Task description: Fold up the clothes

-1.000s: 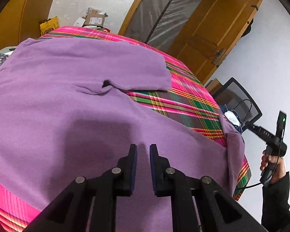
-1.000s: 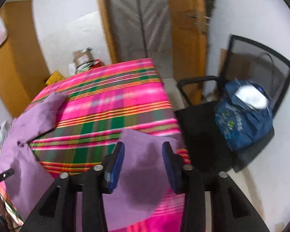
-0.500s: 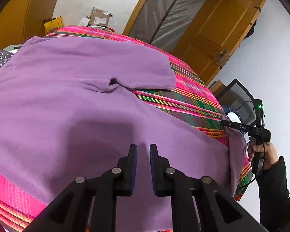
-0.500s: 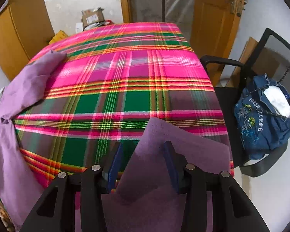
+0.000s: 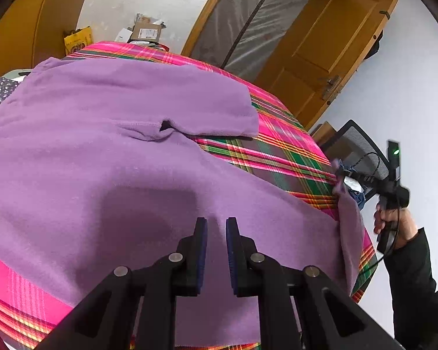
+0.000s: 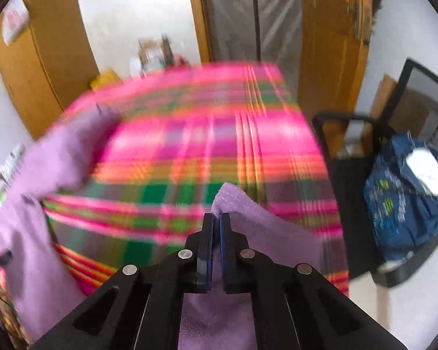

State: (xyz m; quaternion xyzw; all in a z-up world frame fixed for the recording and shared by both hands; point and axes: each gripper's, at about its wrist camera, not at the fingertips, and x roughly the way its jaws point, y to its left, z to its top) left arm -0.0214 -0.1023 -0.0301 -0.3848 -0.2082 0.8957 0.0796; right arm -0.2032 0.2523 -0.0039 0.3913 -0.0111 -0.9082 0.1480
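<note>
A purple fleece garment [image 5: 102, 160] lies spread over the plaid-covered table [image 5: 277, 151], one sleeve [image 5: 189, 102] pointing to the far right. My left gripper [image 5: 216, 224] rests on the garment near its front hem, its narrow-set pads pinching a small ridge of cloth. My right gripper [image 6: 216, 218] is shut on the garment's right corner [image 6: 230, 195], which pokes up past the fingertips. In the left wrist view the right gripper [image 5: 340, 179] holds that corner up at the table's right edge, held by a person's hand [image 5: 394, 221].
A black mesh chair [image 6: 350, 175] with a blue bag [image 6: 403, 198] stands just right of the table. A wooden door [image 5: 321, 58] and a plastic-covered doorway are behind. Boxes [image 5: 146, 32] sit past the far edge. Bare plaid [image 6: 189, 145] lies between the corner and the sleeve.
The right gripper moved in over the garment's right corner, shut on it and raised it off the table. The left gripper kept still with the same narrow gap.
</note>
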